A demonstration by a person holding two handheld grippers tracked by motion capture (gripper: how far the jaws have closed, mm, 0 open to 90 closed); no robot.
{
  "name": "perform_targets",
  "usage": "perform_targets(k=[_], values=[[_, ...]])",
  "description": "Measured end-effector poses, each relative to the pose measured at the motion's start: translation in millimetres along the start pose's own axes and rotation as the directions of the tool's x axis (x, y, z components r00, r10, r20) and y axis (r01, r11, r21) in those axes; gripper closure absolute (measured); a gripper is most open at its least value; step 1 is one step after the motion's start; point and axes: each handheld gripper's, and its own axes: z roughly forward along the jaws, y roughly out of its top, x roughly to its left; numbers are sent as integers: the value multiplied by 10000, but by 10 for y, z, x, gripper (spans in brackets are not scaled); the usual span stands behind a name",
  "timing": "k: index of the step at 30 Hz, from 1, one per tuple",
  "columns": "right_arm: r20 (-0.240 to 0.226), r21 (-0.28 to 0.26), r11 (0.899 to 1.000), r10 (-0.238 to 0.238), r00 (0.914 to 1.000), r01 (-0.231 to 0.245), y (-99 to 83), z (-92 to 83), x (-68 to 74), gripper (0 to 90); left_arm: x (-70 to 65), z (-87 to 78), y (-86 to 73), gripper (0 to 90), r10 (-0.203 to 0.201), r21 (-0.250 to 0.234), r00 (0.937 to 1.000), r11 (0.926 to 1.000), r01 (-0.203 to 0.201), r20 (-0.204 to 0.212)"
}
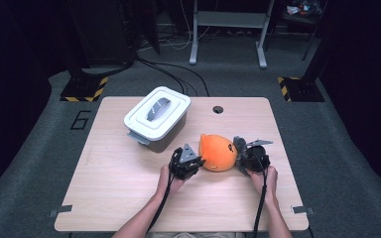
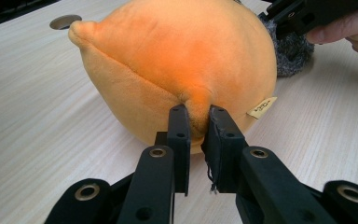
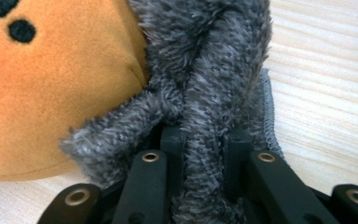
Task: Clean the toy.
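An orange plush toy with a grey furry part rests on the wooden table, right of the middle. My left gripper is at its left side, shut on a pinched fold of the orange plush. My right gripper is at its right side, shut on the grey fur, which bunches up between the jaws. Black dots are stitched on the orange plush in the right gripper view. A small fabric tag hangs low on the toy's side.
A white lidded bin with a grey handle stands at the back left of the table. A round hole lies in the tabletop behind the toy. The person's forearms come in from the front edge.
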Motion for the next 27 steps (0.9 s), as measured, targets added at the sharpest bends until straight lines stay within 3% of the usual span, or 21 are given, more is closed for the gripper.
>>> perform_targets(k=[4, 9, 12, 17, 22, 27], values=[[198, -187, 9998, -17, 9998, 21, 22, -122, -21, 763, 24, -10, -10, 800, 5, 49, 10000, 10000, -5, 5], [266, -1157, 9933, -40, 9996, 70, 102, -466, -44, 764, 37, -15, -29, 799, -106, 62, 9999, 9999, 105, 52], [86, -1697, 9850, -298, 9995, 308, 196, -644, 41, 765, 40, -10, -31, 798, -99, 14, 10000, 9999, 99, -3], [-428, -2138, 9748, -740, 9963, 632, 329, -690, 208, 765, 43, -1, -33, 788, -33, 59, 10000, 10000, 33, 44], [-306, -2221, 9717, -892, 9955, 802, 402, -679, 303, 765, 45, 6, -32, 787, 129, 71, 9999, 9999, -129, 0], [-471, -2857, 9558, -872, 9951, 702, 456, -812, 345, 764, 49, 2, -34, 787, 166, 130, 9998, 9998, -167, 74]])
